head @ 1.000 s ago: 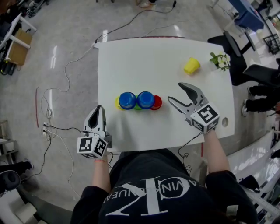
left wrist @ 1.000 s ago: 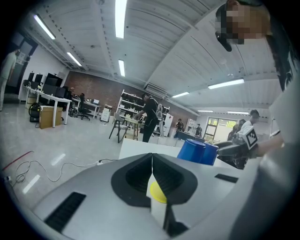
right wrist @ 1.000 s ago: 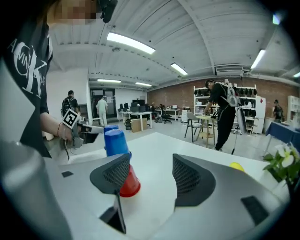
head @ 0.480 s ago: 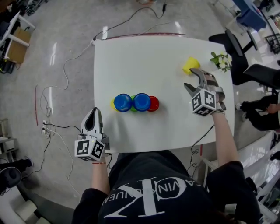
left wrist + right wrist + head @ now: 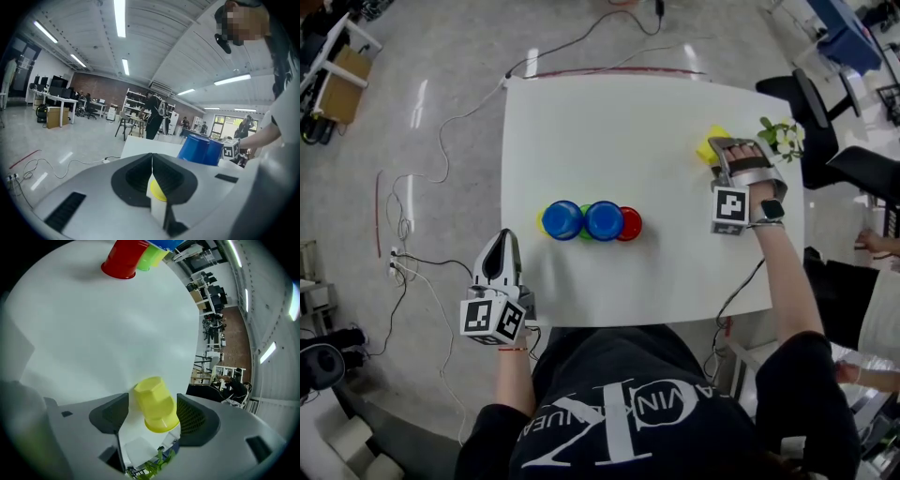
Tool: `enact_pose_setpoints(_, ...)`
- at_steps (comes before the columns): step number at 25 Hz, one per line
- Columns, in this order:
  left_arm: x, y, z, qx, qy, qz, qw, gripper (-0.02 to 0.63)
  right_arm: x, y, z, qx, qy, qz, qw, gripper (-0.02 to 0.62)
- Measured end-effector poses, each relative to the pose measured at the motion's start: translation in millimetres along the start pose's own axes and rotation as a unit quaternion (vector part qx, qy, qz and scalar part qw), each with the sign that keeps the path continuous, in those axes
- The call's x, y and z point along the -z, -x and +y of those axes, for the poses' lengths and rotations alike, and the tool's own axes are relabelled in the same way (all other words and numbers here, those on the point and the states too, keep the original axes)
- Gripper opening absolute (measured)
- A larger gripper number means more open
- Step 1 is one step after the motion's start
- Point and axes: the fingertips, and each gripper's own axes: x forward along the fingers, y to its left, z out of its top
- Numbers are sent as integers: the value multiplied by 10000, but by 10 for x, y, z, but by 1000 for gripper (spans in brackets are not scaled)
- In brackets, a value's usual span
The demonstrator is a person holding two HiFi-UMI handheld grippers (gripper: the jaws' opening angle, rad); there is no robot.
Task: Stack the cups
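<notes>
Right gripper (image 5: 739,148), jaws spread around a tipped yellow cup (image 5: 154,404), left gripper (image 5: 505,240) closed tight by the desk's (image 5: 609,141) near edge.

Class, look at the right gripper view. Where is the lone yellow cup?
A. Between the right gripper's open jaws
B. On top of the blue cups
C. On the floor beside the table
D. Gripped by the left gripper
A: in the right gripper view the yellow cup sits on the white table with the jaws of the right gripper standing apart on either side of it.
</notes>
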Motion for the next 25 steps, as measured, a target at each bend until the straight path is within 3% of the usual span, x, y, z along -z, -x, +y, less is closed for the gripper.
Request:
enact_pose_setpoints(5, 18, -6, -7, -34, 2, 19, 10000, 5, -7, -121, -3, 38, 283, 35, 9996, 290)
enact_pose_setpoints(9, 20, -1, 19, -47, 3, 16, 10000, 5, -61, -136, -51, 95, 117, -88, 9998, 273)
enact_pose_setpoints(12, 8, 15, 24, -30, -2, 14, 10000, 5, -101, -68, -94, 176, -256, -229, 9993, 259)
enact_pose_setpoints(16, -45, -34, 85, 26, -9, -22, 10000, 5, -216, 117, -271, 365, -1279, -582, 9894, 258)
enact_pose_setpoints(19, -90, -79, 84, 122, -11, -71, 9999, 5, -336, 392, -474, 523, -2248, -1023, 9676, 258)
enact_pose_setpoints(21, -118, -121, 80, 203, -15, -108, 9997, 5, -437, 593, -612, 554, -2948, -1409, 9435, 256)
enact_pose_setpoints(23, -142, -164, 67, 299, -24, -139, 9995, 5, -554, 807, -742, 500, -3633, -1857, 9116, 256)
enact_pose_setpoints(25, -165, -199, 48, 405, -37, -172, 9990, 5, -683, 1046, -875, 373, -4300, -2365, 8705, 256)
